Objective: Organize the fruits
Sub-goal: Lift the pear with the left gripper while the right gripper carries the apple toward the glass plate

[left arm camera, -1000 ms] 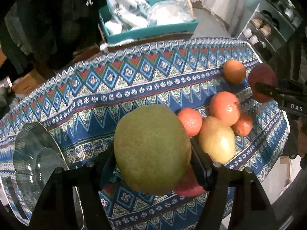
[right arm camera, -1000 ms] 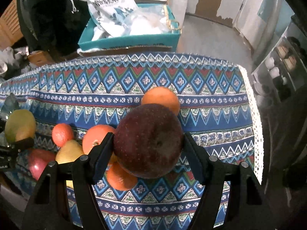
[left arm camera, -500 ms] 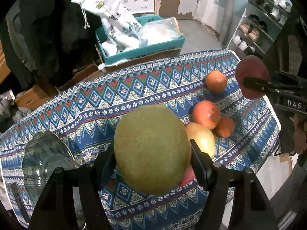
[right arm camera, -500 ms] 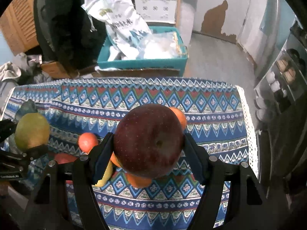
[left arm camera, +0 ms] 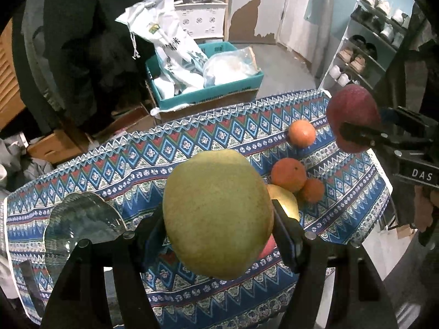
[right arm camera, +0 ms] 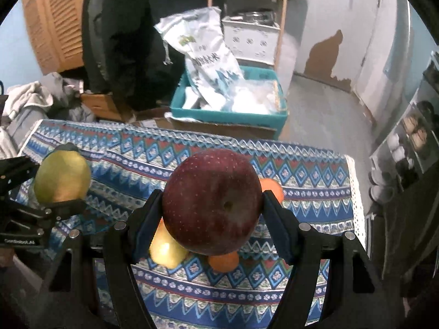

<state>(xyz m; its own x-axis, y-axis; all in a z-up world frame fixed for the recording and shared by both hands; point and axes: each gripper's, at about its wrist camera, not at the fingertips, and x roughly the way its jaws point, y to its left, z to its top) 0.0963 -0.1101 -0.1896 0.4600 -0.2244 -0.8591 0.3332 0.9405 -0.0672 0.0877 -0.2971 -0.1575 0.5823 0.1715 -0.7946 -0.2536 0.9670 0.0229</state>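
Left gripper (left arm camera: pixel 218 229): jaws part-open, clamped on a large yellow-green round fruit (left arm camera: pixel 218 213), a pad pressing on each side. Fruit is held in the air above the near part of the table, clear of the cloth.

Right gripper (right arm camera: pixel 211 216): jaws part-open, clamped on a dark red speckled apple (right arm camera: pixel 211 201), pads on both flanks. Apple is also airborne, over the right side of the table. In the left wrist view the same apple shows at the far right, gripped from the side.

Table is covered by a blue, red and white zigzag-patterned cloth (left arm camera: pixel 131 161). Fruit resting on it, right half:
- one orange (left arm camera: pixel 301 133) alone, farther back near the right edge
- a larger orange (left arm camera: pixel 288 175) touching a smaller orange (left arm camera: pixel 312 190) just beside it
- a yellow pear-like fruit (left arm camera: pixel 285 201) touching the larger orange, partly hidden behind the left gripper's finger
- a sliver of red fruit (left arm camera: pixel 267 246) under the held green one, mostly hidden

Clear glass scalloped dish (left arm camera: pixel 79 224) sits on the near-left of the cloth, well apart from the fruit cluster.

Beyond the far table edge: teal cardboard box (left arm camera: pixel 208 93) on the floor holding white printed bags.
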